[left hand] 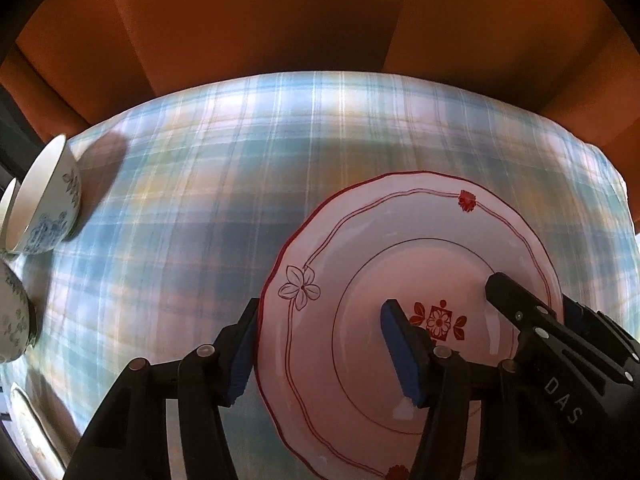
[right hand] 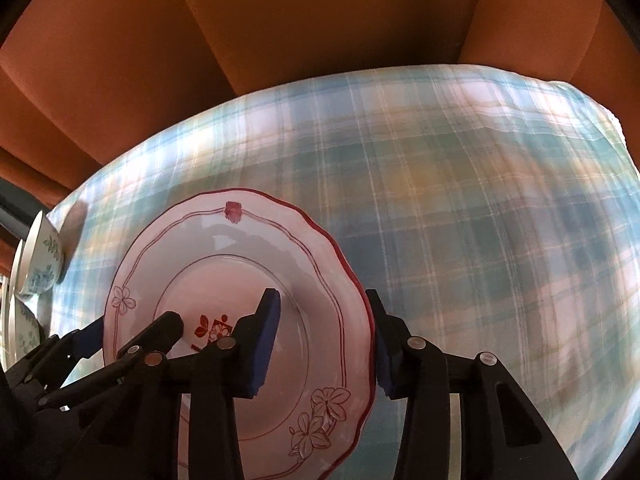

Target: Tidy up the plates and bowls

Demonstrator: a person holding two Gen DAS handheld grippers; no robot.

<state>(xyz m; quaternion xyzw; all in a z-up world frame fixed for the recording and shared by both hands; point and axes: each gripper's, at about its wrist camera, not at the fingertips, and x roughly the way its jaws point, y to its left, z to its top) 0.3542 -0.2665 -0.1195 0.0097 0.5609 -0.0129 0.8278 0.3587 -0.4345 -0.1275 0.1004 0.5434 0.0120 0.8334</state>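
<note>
Now the plate point(left hand: 384, 264) (white, red wavy rim, red flower motif at its centre) lies flat on the plaid tablecloth point(left hand: 200, 184). Straddling its left edge, the left gripper point(left hand: 320, 354) has one pad outside the rim and one over the well. Similarly, the right gripper point(right hand: 324, 346) straddles the right edge. I cannot tell whether any pad presses. Blue-patterned bowls point(left hand: 48, 208) stand at far left.

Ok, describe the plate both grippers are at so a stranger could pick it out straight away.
On the blue plaid tablecloth, orange seats behind, lies one flat plate. The blue-flowered bowls stand off to one side. It alone is white with a wavy red rim and red flower motifs.
</note>
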